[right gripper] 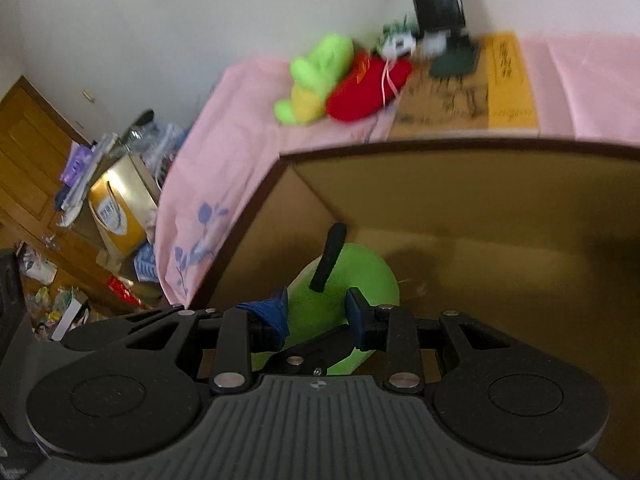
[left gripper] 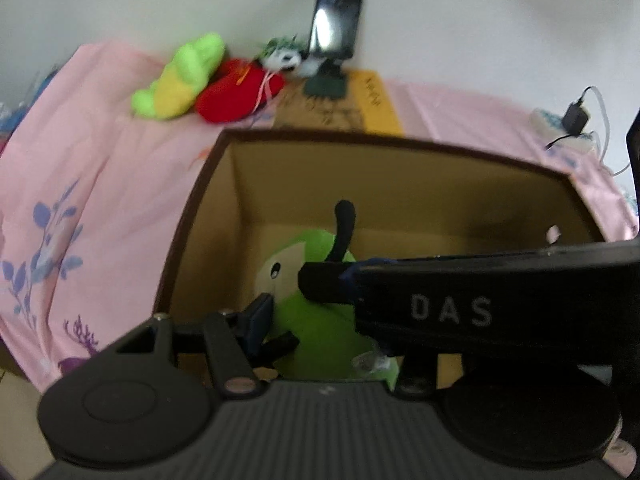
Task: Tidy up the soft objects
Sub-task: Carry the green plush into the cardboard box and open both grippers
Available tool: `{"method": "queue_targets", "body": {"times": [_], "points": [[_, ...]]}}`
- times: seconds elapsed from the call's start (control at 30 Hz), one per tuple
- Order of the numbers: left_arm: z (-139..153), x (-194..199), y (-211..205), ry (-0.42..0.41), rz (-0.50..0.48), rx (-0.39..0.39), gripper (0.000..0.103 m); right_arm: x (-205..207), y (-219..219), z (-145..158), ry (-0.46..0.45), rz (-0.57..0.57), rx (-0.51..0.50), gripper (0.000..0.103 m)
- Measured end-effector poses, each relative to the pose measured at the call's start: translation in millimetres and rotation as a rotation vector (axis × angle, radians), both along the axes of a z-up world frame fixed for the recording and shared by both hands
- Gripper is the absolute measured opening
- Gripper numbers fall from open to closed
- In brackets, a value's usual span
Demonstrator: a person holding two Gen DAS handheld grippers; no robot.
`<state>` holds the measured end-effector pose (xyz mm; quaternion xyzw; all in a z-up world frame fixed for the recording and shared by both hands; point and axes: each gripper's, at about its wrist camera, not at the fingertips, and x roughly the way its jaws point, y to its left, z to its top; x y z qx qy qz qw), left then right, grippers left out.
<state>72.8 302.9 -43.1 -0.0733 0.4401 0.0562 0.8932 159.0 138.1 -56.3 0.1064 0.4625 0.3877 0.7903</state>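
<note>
The pink bed sheet with blue flower print covers the bed, and on it stands the large open brown cardboard box, the biggest thing near the tools. Inside the box is only one thing that I can see: the green apple-shaped plush toy with a black stem and a pale face. It is low in the left part of the box, near the left wall.

The right tool is clenched on this plush toy; the blue pads press its green body from both sides, just under the stem. The left tool is over the same toy, but the body of the right tool hides one of its fingers, so I cannot tell if it is released or clenched.

I judge the toy to be light, soft and not fragile. It yields under the pads, so a hold on the thick middle seems safer than on the thin stem.

Far on the bed, near the wall, lie the lime-green and yellow plush toy, the red plush toy touching it, and the small white and green plush toy. They are not yet in the box.
</note>
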Motion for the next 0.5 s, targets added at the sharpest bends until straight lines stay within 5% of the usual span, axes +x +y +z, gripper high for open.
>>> {"method": "queue_targets", "body": {"times": [0.5], "points": [[6,-32,-13,0.046,-0.005,0.035,0.06,-9,-4,-7,0.162,0.017,0.044,0.02]]}}
